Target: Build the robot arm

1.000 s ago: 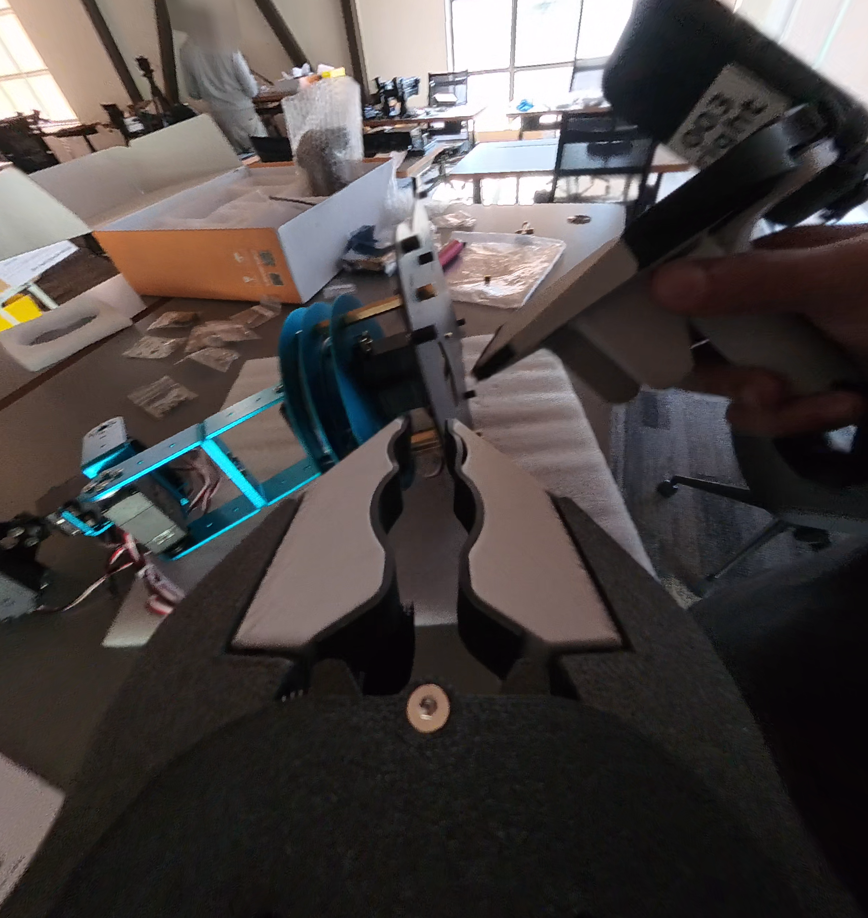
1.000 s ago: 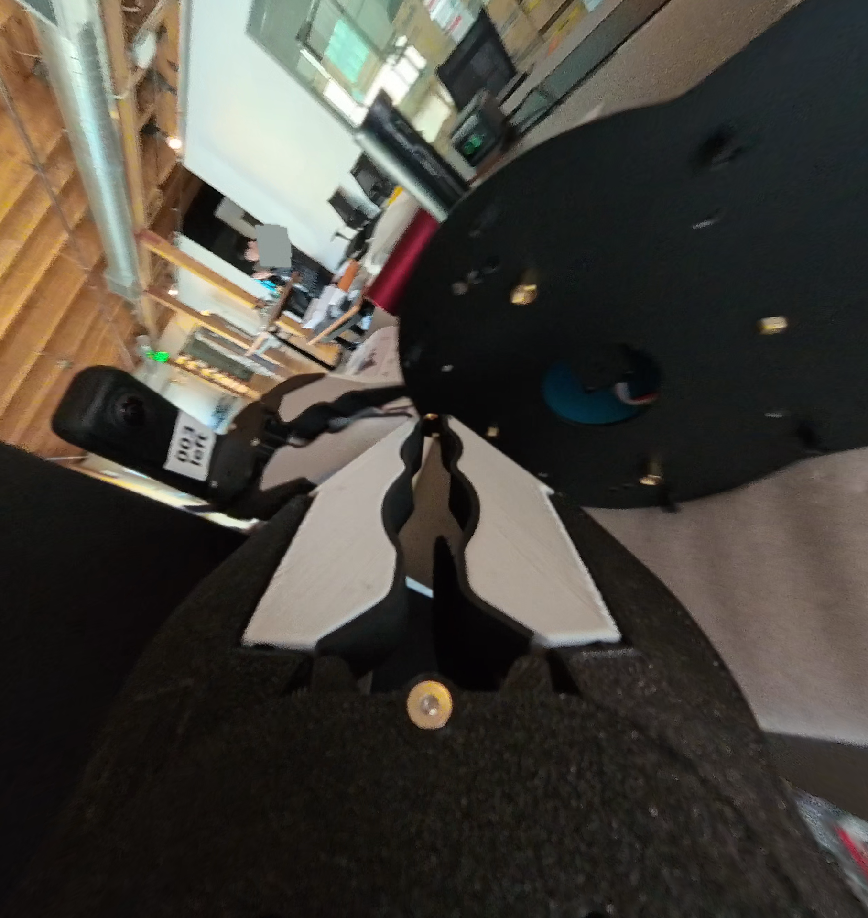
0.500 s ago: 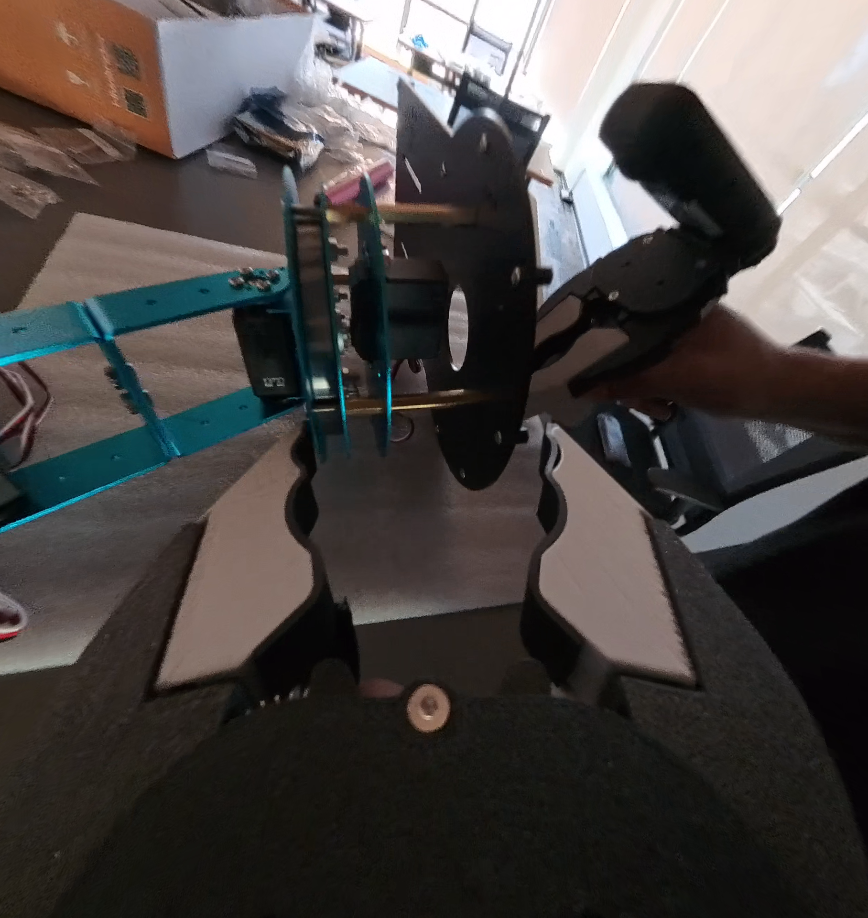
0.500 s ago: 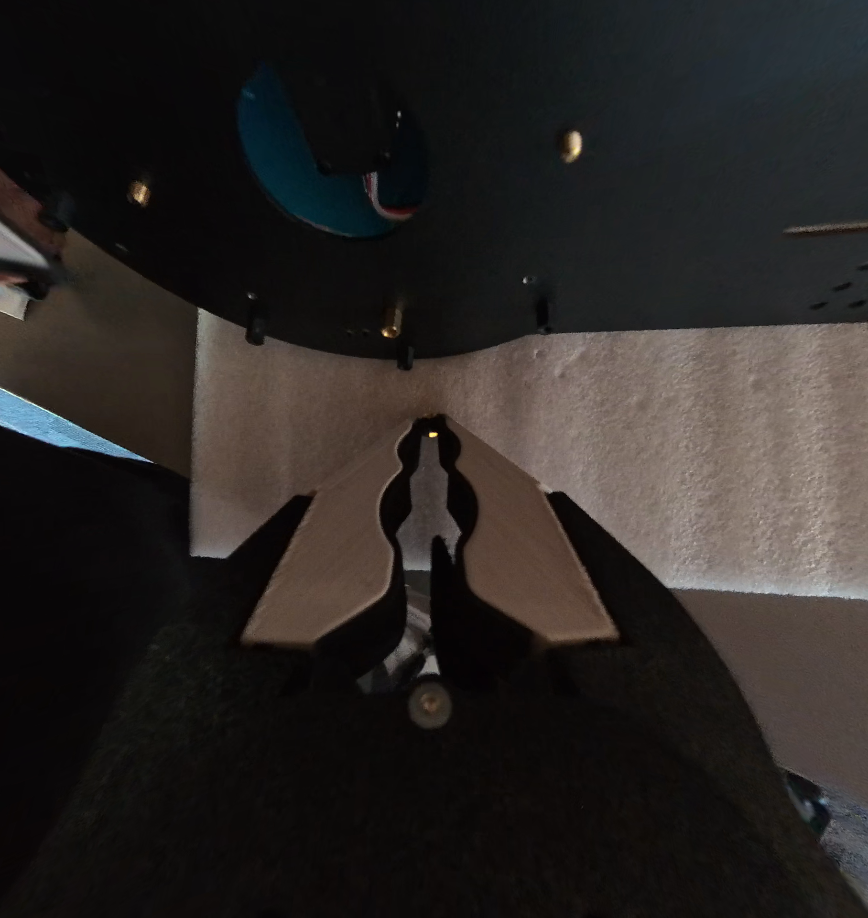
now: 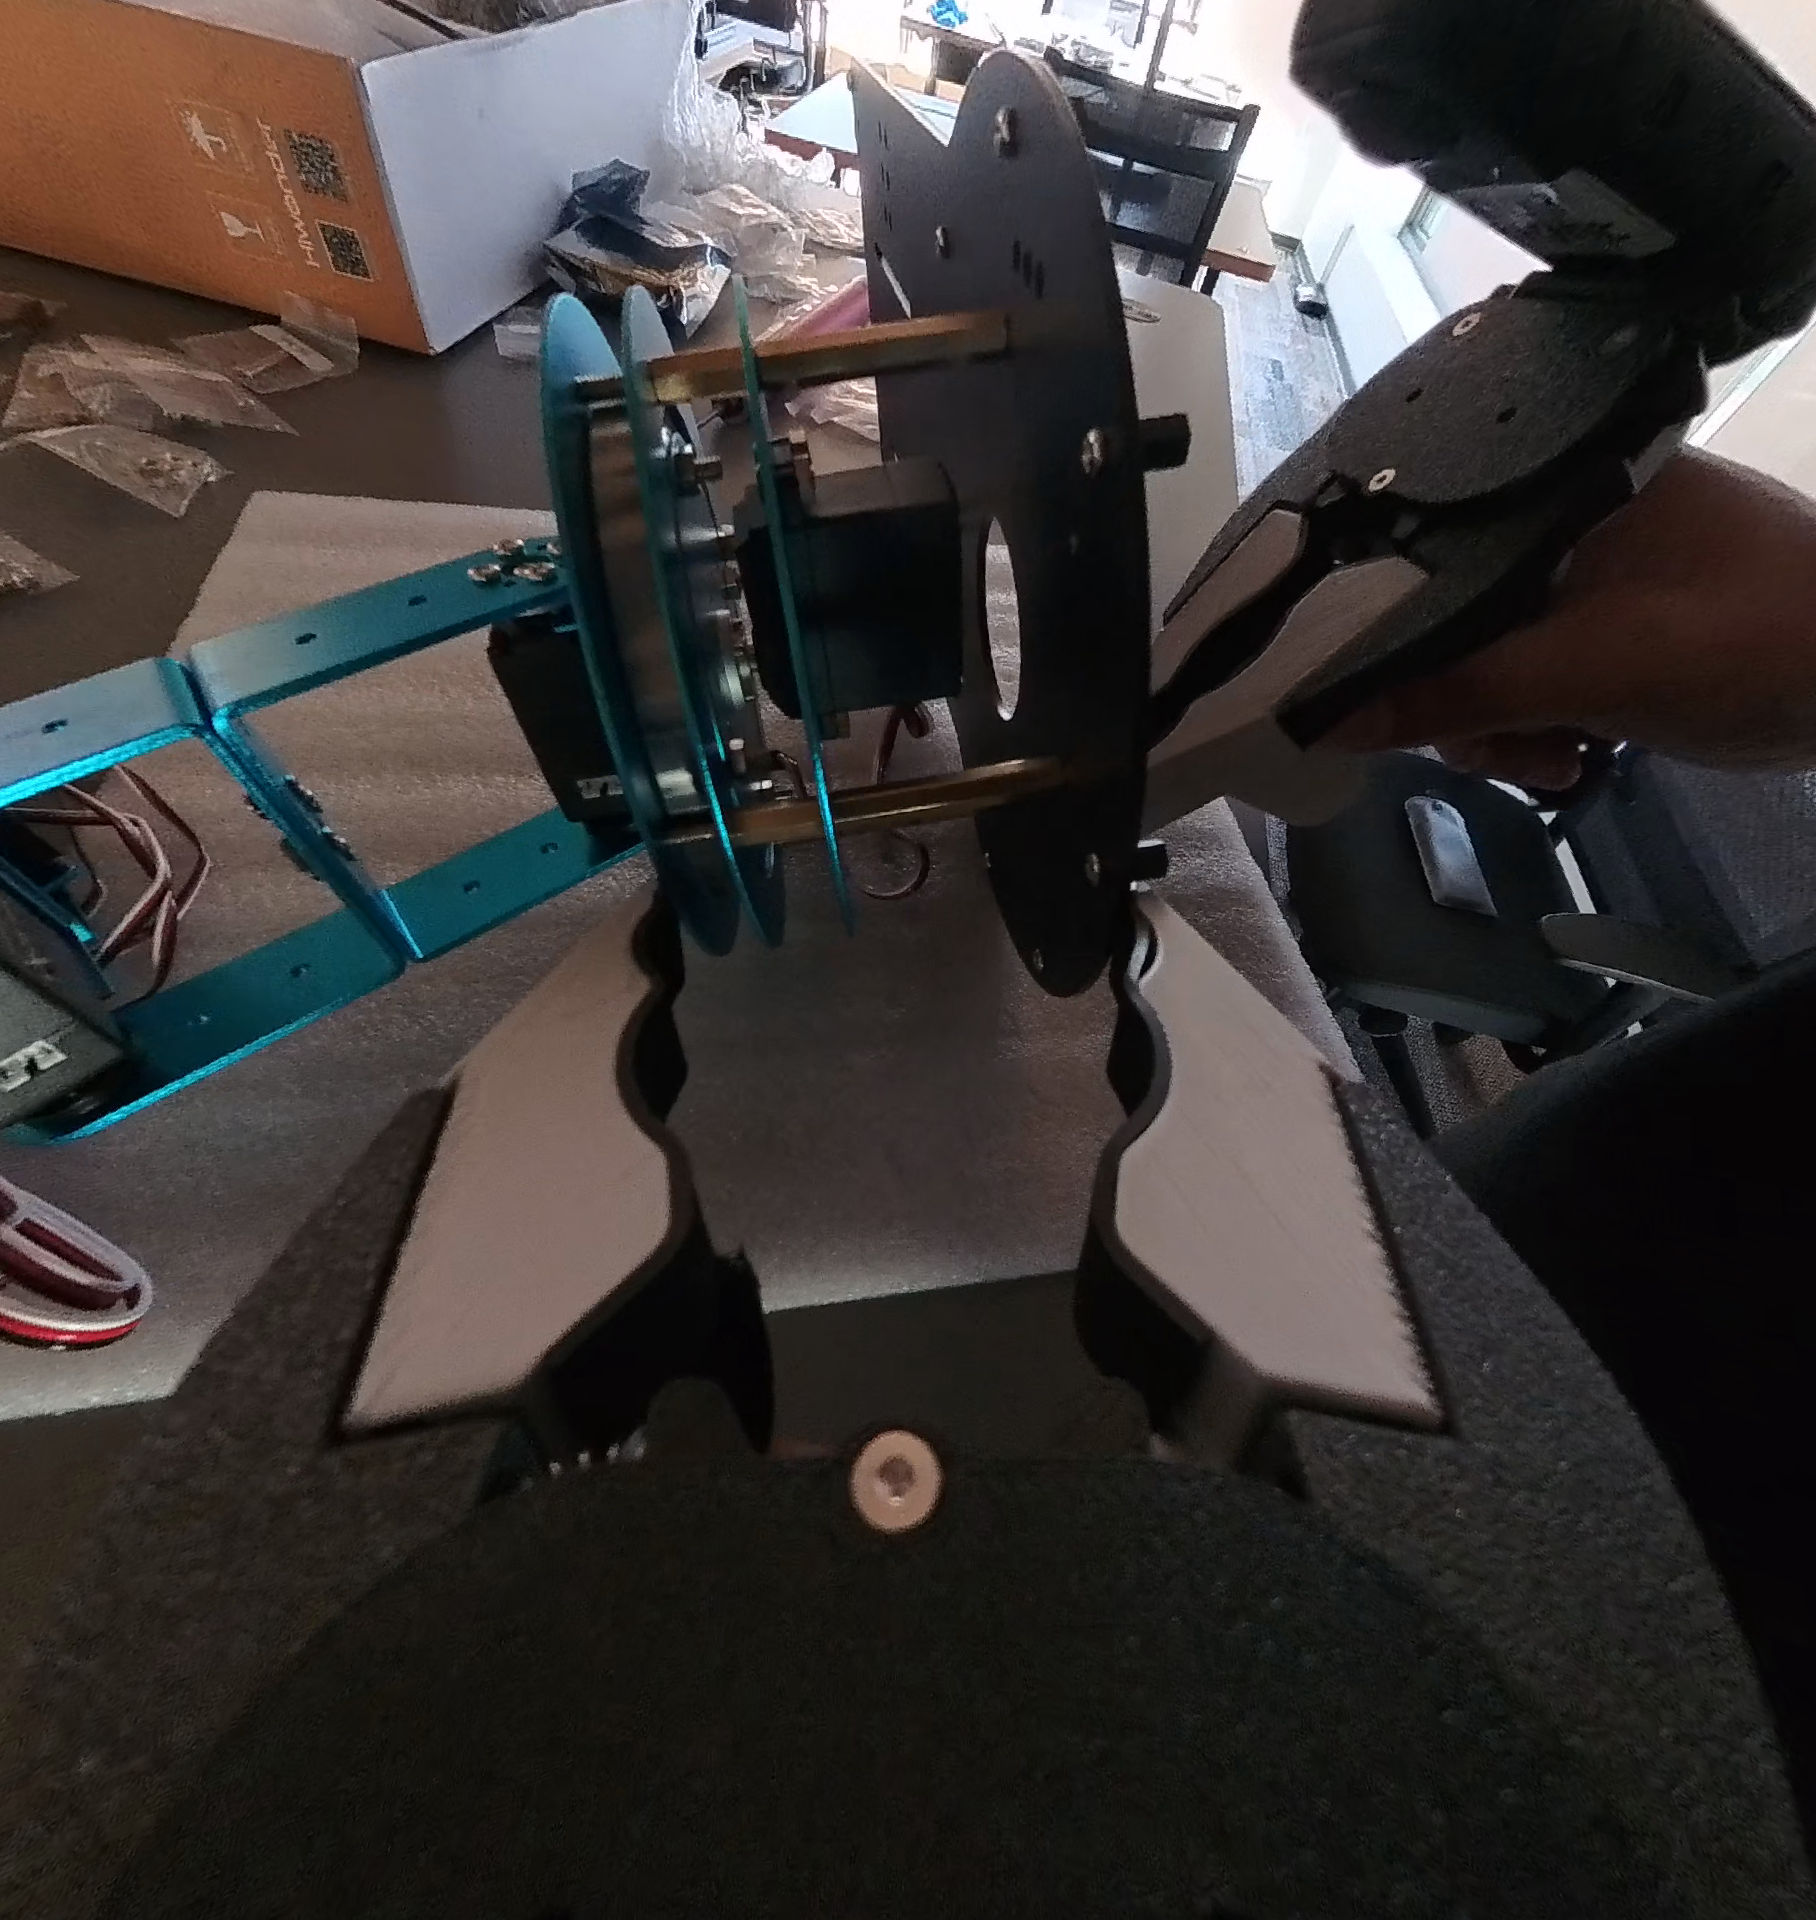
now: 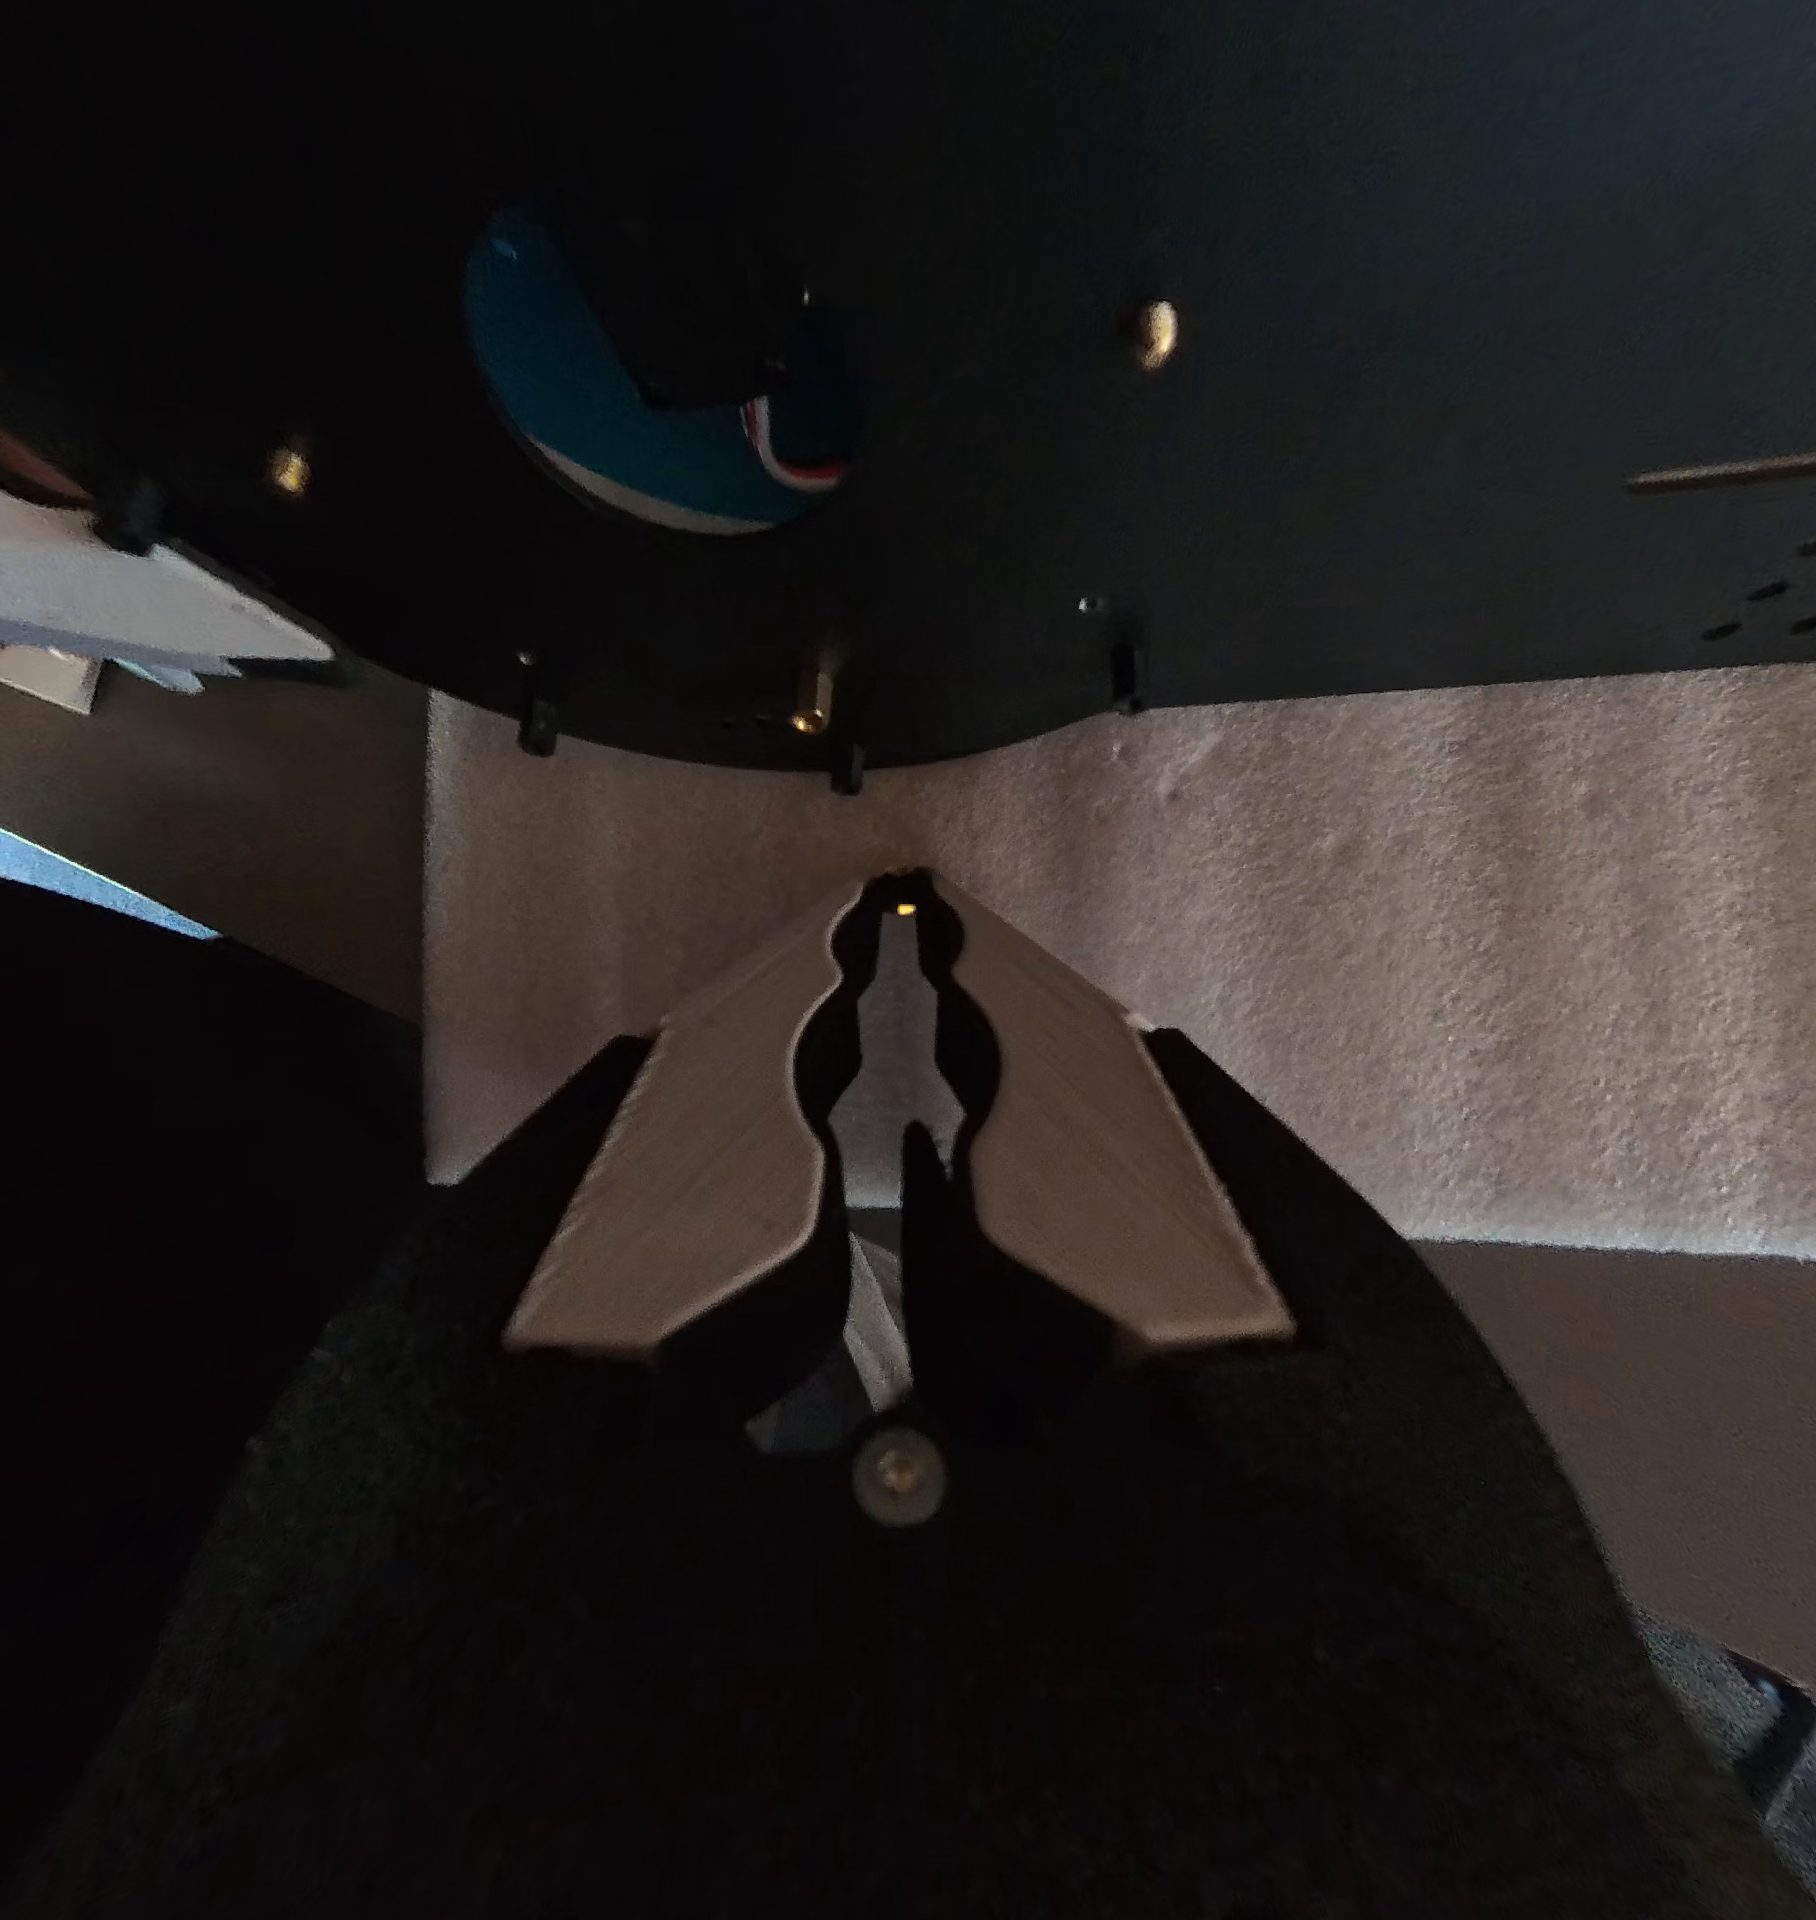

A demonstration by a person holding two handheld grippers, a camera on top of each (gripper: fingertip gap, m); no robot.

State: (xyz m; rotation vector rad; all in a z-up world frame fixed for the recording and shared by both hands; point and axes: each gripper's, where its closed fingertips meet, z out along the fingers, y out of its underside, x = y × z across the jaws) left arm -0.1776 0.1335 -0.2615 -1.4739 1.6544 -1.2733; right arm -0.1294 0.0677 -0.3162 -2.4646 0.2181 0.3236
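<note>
Left gripper (image 5: 899,935): fingers spread wide, straddling the lower edge of the black round plate (image 5: 1029,540) at twelve o'clock. Right gripper (image 6: 902,883): fingers pinching a tiny brass part (image 6: 902,906), just beside the plate's face. Blue frame (image 5: 291,790) lies at nine o'clock on the worktop (image 5: 416,436).

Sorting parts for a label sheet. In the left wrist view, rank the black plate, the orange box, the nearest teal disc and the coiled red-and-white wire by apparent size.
1. black plate, or orange box, which is cropped and farther off: unsure
3. teal disc
4. red-and-white wire
</note>
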